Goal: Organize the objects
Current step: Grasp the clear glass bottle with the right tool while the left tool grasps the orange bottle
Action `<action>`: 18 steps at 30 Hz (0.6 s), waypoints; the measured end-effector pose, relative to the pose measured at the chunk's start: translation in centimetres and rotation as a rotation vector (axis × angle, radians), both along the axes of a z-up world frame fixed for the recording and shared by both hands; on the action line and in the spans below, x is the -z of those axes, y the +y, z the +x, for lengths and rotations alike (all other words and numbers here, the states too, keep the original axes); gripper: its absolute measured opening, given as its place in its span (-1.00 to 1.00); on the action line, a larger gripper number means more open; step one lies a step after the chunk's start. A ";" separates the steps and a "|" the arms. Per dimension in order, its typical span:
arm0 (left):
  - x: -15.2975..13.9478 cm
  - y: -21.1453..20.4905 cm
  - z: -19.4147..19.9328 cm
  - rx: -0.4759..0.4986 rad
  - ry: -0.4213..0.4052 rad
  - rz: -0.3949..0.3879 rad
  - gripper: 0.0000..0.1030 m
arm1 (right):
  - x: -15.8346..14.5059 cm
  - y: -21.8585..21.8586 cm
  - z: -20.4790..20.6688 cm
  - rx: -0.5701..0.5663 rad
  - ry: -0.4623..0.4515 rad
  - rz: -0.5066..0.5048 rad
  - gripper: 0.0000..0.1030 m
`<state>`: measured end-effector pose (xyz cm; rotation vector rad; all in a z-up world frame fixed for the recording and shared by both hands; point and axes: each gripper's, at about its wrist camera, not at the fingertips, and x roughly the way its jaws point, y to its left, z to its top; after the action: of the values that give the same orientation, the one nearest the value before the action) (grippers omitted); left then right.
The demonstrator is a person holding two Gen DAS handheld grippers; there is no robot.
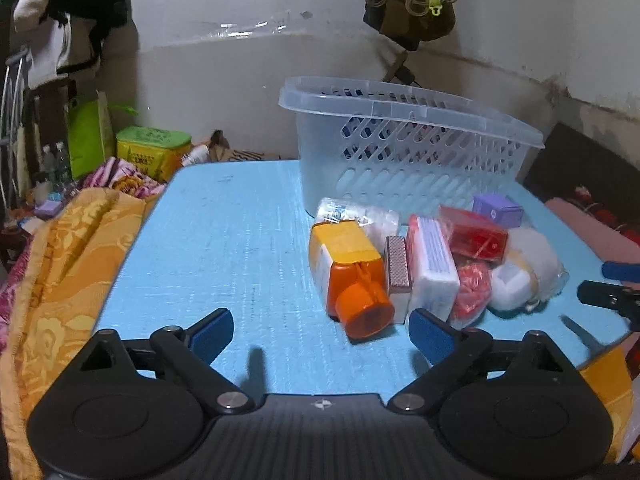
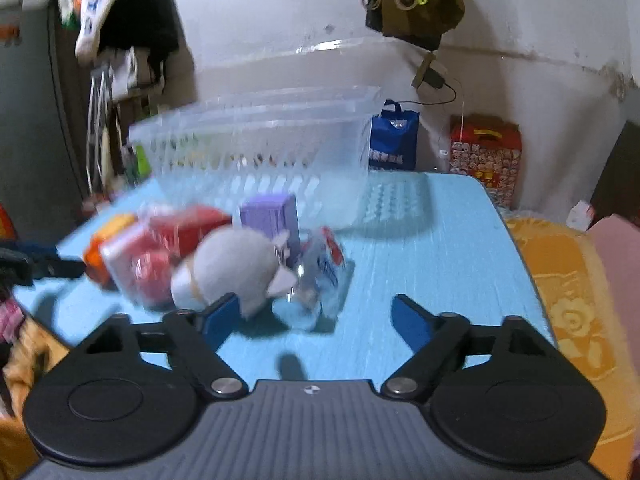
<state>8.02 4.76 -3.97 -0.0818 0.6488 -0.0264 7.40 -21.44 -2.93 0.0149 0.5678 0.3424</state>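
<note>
A clear perforated basket stands at the back of the light blue table; it also shows in the right wrist view. In front of it lies a cluster: an orange bottle, a matchbox, a white pack, a red box, a purple box and a white plush toy. My left gripper is open and empty, just short of the bottle. My right gripper is open and empty, its left finger beside the plush toy and a clear packet.
An orange floral blanket lies left of the table and also on the right. A yellow-green tin, a blue bag and a red box stand behind the table. The right gripper's fingertips show at the right edge.
</note>
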 end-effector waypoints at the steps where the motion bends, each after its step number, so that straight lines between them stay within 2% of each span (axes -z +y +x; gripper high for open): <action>1: -0.1 0.0 0.3 0.005 -0.004 -0.017 0.88 | -0.2 -0.5 0.2 0.005 -0.002 0.042 0.62; 3: -0.3 0.1 0.9 -0.003 -0.020 -0.036 0.88 | -0.5 -1.0 1.1 0.039 0.002 0.076 0.62; 6: -0.6 0.1 2.2 -0.043 -0.041 -0.035 0.88 | -0.3 -0.7 2.7 0.068 0.021 0.068 0.62; 8: -0.4 0.1 2.9 -0.047 -0.038 -0.042 0.88 | 0.1 0.0 3.7 0.061 0.047 0.043 0.61; 11: 0.3 -0.4 3.7 -0.040 -0.019 -0.026 0.88 | 0.3 0.7 4.5 0.095 0.039 -0.002 0.62; 16: 0.6 -0.3 3.6 -0.063 -0.022 -0.021 0.89 | 0.7 0.7 5.7 0.129 0.081 -0.010 0.61; 18: 0.6 -0.1 3.4 -0.071 -0.026 -0.029 0.88 | 0.6 0.1 5.8 0.138 0.103 0.016 0.60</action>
<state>11.44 4.68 -4.58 -0.1323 0.6196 0.0319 13.24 -21.35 -3.50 0.0876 0.6621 0.2123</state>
